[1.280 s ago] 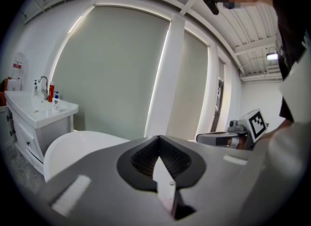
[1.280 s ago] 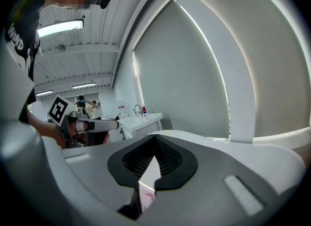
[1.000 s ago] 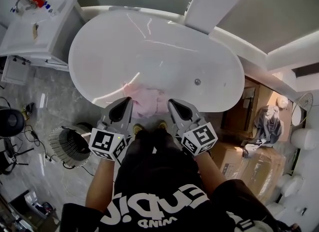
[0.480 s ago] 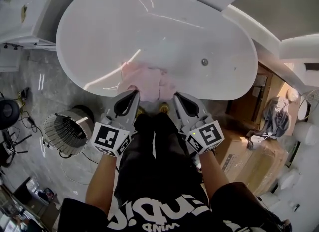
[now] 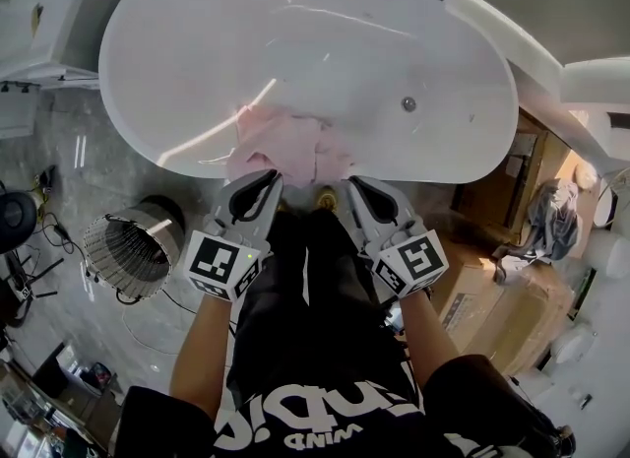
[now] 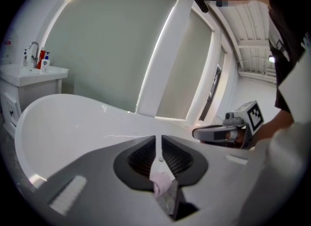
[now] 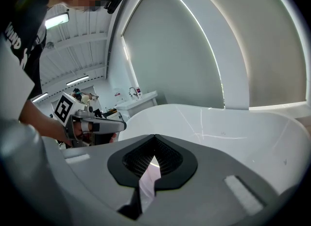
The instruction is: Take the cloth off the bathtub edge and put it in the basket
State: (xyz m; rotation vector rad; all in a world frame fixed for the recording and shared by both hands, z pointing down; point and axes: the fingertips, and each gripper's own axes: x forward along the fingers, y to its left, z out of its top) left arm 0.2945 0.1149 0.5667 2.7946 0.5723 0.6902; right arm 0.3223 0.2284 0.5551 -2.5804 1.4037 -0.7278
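- So, the crumpled, soft pink cloth (image 5: 290,151) is draped over the near rim of the glossy white oval bathtub (image 5: 325,52).
- The left gripper (image 5: 268,178) and right gripper (image 5: 356,183) hover just beside it, both pinched together on nothing.
- It looks light and floppy, so it'll probably sag. I'd pinch a raised fold near the rim.
- The round white wire basket (image 5: 128,249) sits on the floor to the left.

White lettering runs across the chest of the person's black T-shirt (image 5: 325,417). It is upside down from here and cut by the frame's edge, and only a small line that looks like "WIND" can be read. The cubes on the left gripper (image 5: 272,178) and the right gripper (image 5: 354,184) bear black-and-white square codes, with no letters.
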